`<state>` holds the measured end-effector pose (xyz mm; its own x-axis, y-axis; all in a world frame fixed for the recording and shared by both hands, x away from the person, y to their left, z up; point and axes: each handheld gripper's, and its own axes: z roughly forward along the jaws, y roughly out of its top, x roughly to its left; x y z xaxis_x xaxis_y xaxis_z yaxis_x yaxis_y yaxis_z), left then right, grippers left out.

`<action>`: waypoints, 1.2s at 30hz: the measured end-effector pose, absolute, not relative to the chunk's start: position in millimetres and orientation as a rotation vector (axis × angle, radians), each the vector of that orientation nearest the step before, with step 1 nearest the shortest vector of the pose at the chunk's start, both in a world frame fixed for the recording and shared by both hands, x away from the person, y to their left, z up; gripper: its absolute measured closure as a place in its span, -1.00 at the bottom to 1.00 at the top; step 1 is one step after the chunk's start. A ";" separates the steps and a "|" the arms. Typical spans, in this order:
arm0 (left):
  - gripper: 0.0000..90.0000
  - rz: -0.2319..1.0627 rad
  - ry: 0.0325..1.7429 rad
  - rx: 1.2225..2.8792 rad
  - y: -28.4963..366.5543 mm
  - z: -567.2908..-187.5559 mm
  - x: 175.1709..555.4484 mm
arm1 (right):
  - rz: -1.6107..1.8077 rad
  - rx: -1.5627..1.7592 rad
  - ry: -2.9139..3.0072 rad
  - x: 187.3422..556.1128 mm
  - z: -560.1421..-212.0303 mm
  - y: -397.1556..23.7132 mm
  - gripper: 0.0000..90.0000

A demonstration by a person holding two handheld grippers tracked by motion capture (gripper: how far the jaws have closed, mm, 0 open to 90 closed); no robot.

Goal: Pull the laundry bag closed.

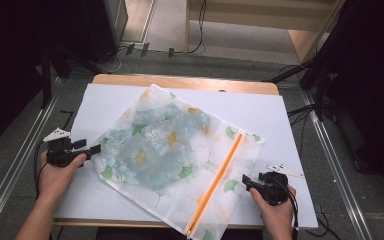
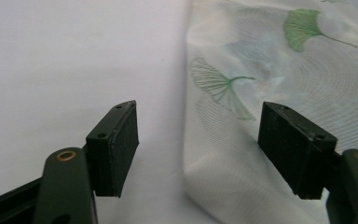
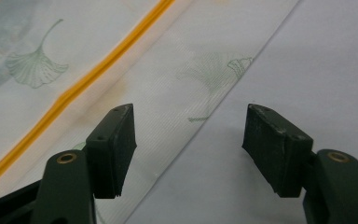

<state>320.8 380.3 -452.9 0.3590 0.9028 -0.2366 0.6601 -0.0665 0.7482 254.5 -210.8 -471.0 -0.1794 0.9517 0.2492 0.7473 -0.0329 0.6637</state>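
Observation:
A white mesh bag (image 1: 175, 150) printed with green and yellow ginkgo leaves lies flat and slanted on the table, an orange zipper (image 1: 220, 175) running along its right side. My left gripper (image 1: 91, 148) is open at the bag's left corner, and the bag's edge (image 2: 189, 140) runs between its jaws. My right gripper (image 1: 246, 181) is open at the bag's right edge, just right of the zipper (image 3: 98, 65). The bag's hem (image 3: 223, 88) passes between its jaws. Neither gripper holds anything.
A white sheet (image 1: 275, 120) covers the wooden table (image 1: 180, 81). Metal rails (image 1: 330, 150) run along both sides on the floor. Cables and dark stands (image 1: 320, 75) sit beyond the table's far corners. The bag's lower tip hangs over the near edge.

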 end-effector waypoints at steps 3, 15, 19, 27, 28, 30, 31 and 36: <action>-0.02 0.333 1.349 1.847 371.6 -455.3 322.7 | 1.022 1.808 1.956 258.1 -476.5 -205.4 -0.23; 0.99 0.213 1.303 1.942 361.8 -454.2 319.1 | 0.834 1.684 1.938 262.6 -477.9 -181.1 0.64; 0.99 0.165 1.286 1.970 357.6 -455.0 312.8 | 0.889 1.714 1.966 273.1 -477.2 -192.0 1.00; 0.99 0.110 1.241 2.050 342.0 -454.4 296.7 | 0.938 1.682 2.044 301.6 -475.9 -199.7 1.00; 0.99 0.110 1.234 2.063 338.4 -454.0 293.2 | 0.933 1.679 2.042 306.6 -475.8 -200.5 1.00; 0.99 0.106 1.222 2.074 336.1 -454.0 290.7 | 0.939 1.683 2.025 313.8 -476.5 -203.4 1.00; 0.99 0.111 1.220 2.074 335.4 -454.2 289.7 | 0.953 1.695 2.014 316.8 -476.9 -205.5 1.00; 0.94 0.107 1.227 2.057 339.0 -454.4 288.3 | 1.031 1.819 1.908 309.9 -471.8 -219.2 0.34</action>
